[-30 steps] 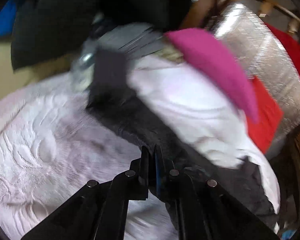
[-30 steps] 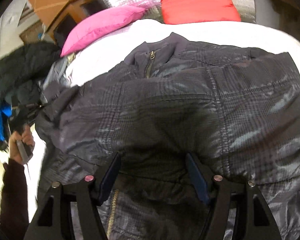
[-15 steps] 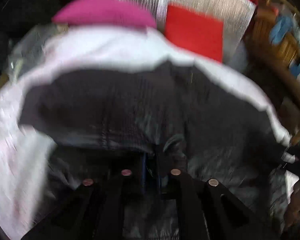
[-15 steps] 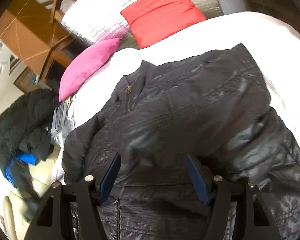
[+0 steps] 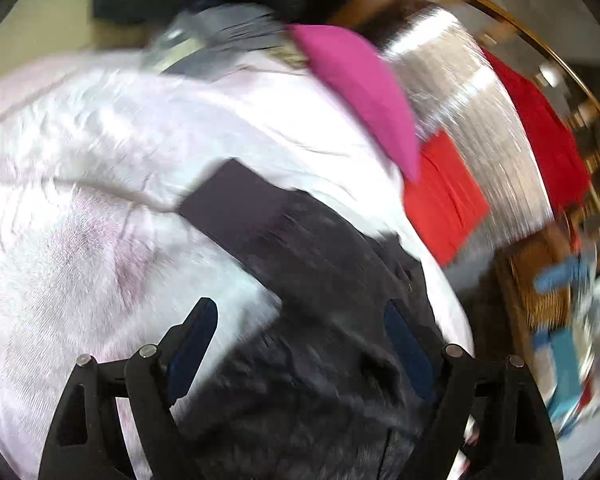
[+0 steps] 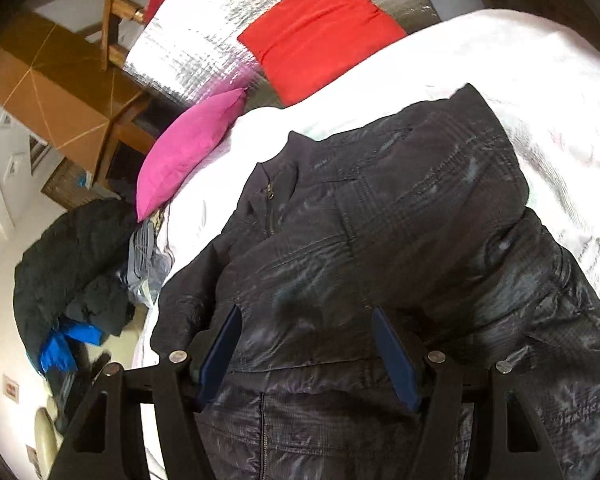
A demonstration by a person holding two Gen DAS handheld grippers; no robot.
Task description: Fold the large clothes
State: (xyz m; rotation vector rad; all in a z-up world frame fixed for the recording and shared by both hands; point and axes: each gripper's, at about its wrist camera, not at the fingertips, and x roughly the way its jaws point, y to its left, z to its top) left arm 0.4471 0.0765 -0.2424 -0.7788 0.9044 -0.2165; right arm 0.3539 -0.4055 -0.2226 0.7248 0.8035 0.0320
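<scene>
a dark padded jacket (image 6: 380, 240) is spread on the white bedspread (image 5: 100, 200). the left gripper (image 5: 300, 336) is opening above it, nothing pinched; the right gripper (image 6: 308, 344) is held wide, gripping nothing.

White-covered bed (image 6: 500, 64), silver foil headboard (image 6: 204, 40) (red and pink cushions), wooden furniture (image 6: 48, 92).

The dark jacket (image 6: 380, 240) lies on the white bed (image 6: 520, 80); the right gripper (image 6: 306, 352) hovers above it, jaws apart.

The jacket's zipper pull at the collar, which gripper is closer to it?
Probably right. The right gripper hovers open just below the zipper pull; the left gripper, jaws opening, is by the sleeve, zipper unseen.
</scene>
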